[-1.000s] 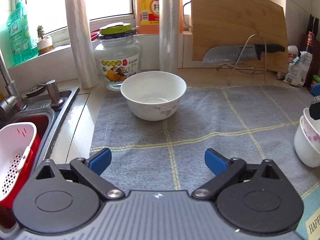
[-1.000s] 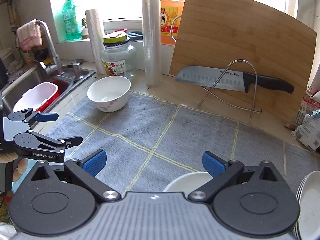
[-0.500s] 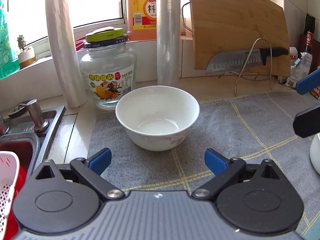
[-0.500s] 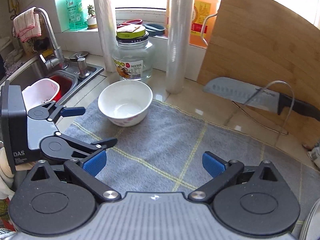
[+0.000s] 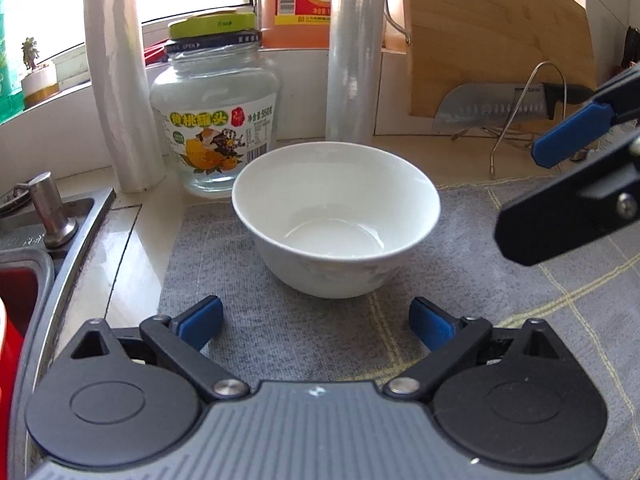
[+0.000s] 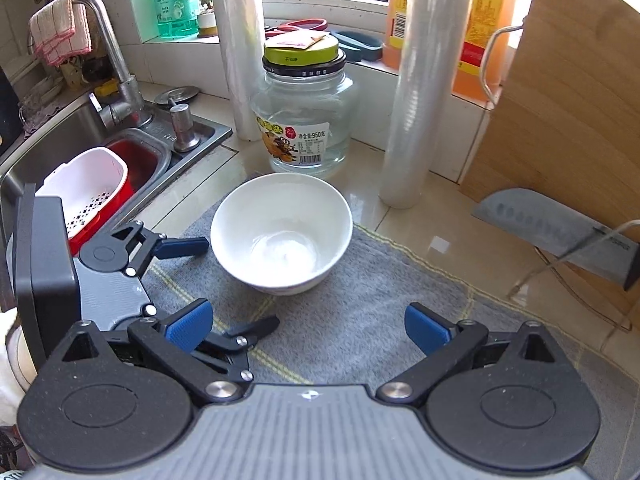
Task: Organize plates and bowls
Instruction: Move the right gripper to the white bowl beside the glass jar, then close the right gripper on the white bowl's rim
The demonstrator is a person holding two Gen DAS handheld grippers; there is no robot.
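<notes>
Both tongs gape empty: the left tongs just short of the white bowl, which sits on the grey mat near the bench's sink-side back corner, and the right tongs close beside them. The risk, I judge, is a pad nudging the bowl into the glass jar just behind. Only the right view shows the sink with its red basket.

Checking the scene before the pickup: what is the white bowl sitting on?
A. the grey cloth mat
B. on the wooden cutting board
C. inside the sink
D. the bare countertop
A: the white bowl stands upright on the grey cloth mat, in front of the glass jar, apart from the sink.
</notes>
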